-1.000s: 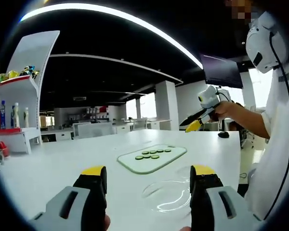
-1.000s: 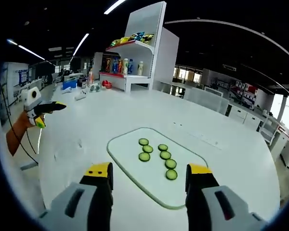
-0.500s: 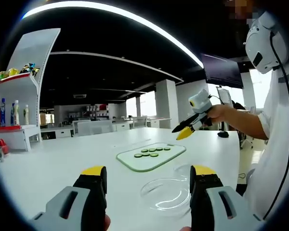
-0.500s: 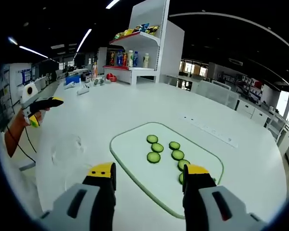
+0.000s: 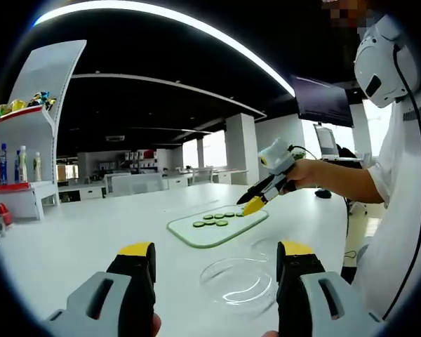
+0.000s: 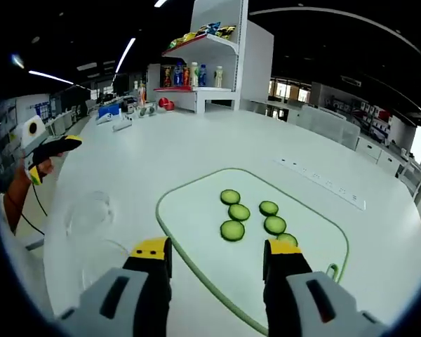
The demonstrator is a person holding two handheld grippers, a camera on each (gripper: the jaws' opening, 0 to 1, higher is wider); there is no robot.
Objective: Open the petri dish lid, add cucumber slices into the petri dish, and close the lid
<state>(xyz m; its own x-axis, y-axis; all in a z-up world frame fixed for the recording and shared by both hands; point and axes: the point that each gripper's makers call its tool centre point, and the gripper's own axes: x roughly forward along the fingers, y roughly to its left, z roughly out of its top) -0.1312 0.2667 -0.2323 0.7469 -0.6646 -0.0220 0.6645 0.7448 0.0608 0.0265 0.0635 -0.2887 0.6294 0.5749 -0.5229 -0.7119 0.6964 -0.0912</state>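
My left gripper [image 5: 207,270] has its jaws wide apart and holds nothing; the clear petri dish [image 5: 237,280] lies on the white desk [image 5: 70,242] between them, a little ahead. My right gripper [image 6: 217,256] is also spread open and empty, low over the glass board [image 6: 196,225], where the cucumber slices [image 6: 233,229] lie just ahead of its tips.
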